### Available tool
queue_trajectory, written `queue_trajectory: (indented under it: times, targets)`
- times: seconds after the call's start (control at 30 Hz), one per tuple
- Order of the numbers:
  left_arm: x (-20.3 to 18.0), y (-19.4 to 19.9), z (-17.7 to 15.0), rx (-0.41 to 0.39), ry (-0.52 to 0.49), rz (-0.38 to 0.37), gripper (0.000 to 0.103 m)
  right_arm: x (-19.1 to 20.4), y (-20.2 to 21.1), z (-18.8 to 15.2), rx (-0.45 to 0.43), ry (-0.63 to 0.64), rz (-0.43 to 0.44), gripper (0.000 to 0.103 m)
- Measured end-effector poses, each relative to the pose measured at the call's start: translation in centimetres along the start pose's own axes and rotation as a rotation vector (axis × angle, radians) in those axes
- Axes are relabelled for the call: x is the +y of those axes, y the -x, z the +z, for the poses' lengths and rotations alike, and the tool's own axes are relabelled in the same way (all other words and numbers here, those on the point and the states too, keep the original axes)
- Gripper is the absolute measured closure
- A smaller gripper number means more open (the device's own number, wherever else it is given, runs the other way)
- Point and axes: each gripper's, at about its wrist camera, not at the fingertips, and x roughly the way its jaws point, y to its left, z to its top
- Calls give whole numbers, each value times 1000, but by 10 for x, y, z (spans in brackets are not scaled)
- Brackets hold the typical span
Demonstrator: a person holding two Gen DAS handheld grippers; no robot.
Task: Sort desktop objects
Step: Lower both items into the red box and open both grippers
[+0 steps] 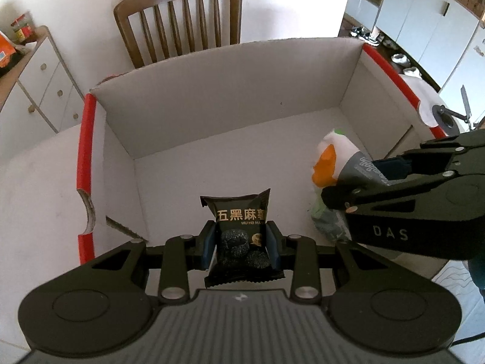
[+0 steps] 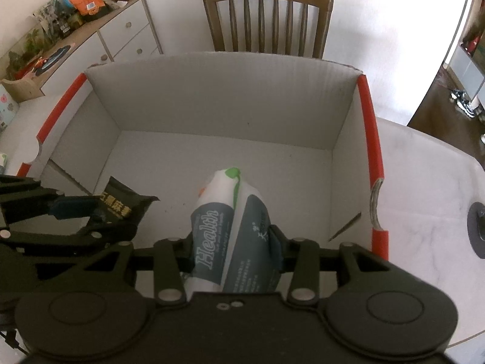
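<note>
Gripping a black snack packet upright between their blue pads, my left tongs hang over the near end of the white cardboard box with red edges. My right tongs, just beside them, clamp a white and grey tissue pack that tilts down towards the box floor. Beyond the box, which sits on the white desk, stands a wooden chair.
</note>
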Motion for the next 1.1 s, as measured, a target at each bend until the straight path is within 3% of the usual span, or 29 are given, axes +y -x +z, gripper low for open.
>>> queue_trajectory:
  times: [0.3,0.37,0.43,0.47,1.1]
  targets:
    - [-3,-7,-4,44,6,1,67,0,1,0,10,2,39,49]
    - [-3,-5,-4,42,18,7,63,1,3,0,11,1,51,45]
    - [-2,-4,-2,35,19,-4,49,0,4,4,3,0,52,44]
    - [-3,-2,-2,29,18,-6,47,0,5,5,1,-5,56,43]
    - [-6,50,-7,-58,35,6,46,-1,53,6,-69,-47,97,42]
